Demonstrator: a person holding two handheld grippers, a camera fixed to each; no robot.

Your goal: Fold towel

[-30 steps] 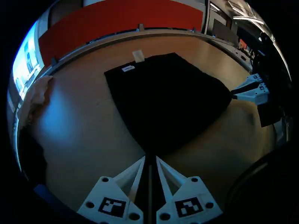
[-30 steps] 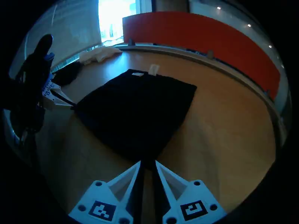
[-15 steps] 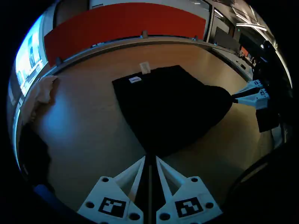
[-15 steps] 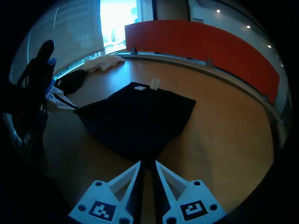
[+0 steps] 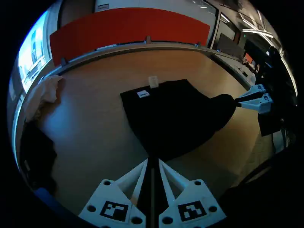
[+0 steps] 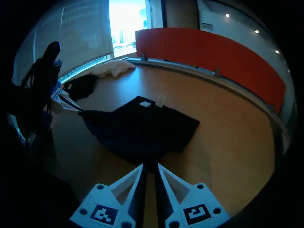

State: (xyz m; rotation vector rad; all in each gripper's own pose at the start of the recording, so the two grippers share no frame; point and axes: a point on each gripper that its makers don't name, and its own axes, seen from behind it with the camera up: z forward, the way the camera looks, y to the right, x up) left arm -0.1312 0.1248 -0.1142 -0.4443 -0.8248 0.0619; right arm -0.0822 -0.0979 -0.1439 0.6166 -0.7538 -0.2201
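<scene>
Two near corners of the black fabric towel are being pinched, one by each gripper. In the left gripper view, the left gripper is pressing its jaws narrowly on the nearest corner, with the dark cloth running into the slit between the white fingers. In the right gripper view, the right gripper is doing likewise with the corner nearest to it.

Each view is also showing the other gripper farther off at the side, holding its corner a little above the light brown wooden bench. The near edge appears to be hanging between the two, while the far part of the towel is lying flat on the bench. Gripping both corners of one edge this way is, I judge, readying that edge to be carried over onto the far one.

At the far corner a small white sewn label is lying on the towel, and a small pale tag is resting just beyond it. Farther back, well apart from the towel, a crumpled beige cloth and a dark heap of fabric are lying by the bench's edge. Behind the bench a long red panel is standing.
</scene>
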